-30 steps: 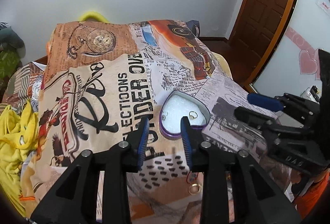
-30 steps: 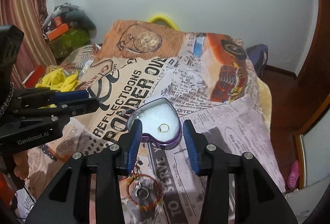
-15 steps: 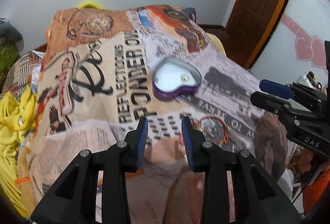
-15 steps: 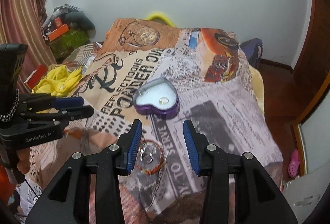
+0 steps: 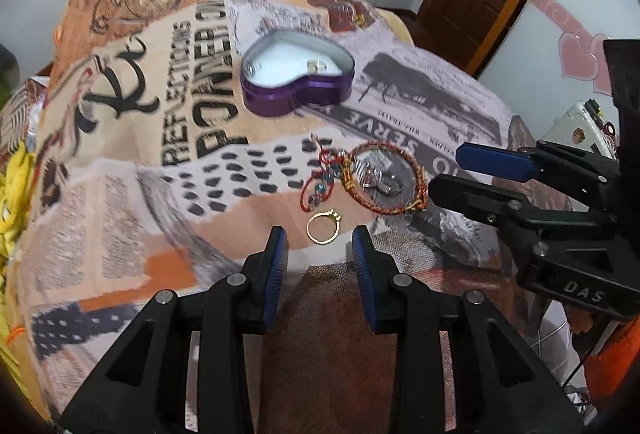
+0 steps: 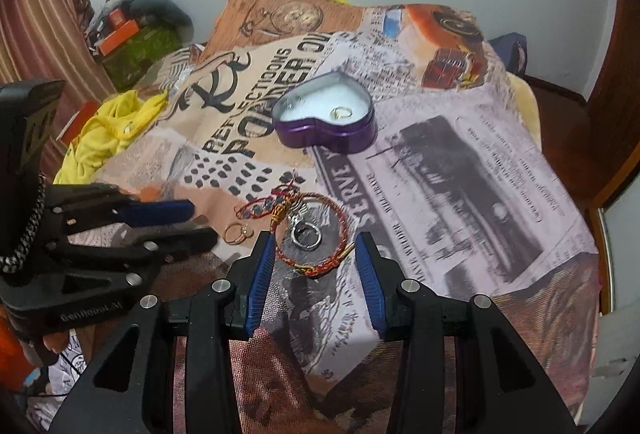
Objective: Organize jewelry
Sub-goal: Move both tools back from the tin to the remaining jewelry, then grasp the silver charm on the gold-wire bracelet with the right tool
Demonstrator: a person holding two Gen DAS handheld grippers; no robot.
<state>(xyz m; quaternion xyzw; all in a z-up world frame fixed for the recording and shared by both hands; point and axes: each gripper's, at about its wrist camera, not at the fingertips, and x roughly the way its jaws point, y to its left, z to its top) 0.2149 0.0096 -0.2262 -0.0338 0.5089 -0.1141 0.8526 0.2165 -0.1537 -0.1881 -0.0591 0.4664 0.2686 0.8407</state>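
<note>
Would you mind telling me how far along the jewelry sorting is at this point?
Partly done: the purple heart box already holds two rings. Nothing is in hand; the left gripper is open near the loose gold ring, and the right gripper is open near the red bracelet. Left on the blanket: the gold ring, the bracelet and the silver ring inside its loop.

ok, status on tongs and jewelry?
Both tongs open, empty: left, right. Gold ring loose ahead of left; bracelet at right's tips. Box open, unobstructed.
</note>
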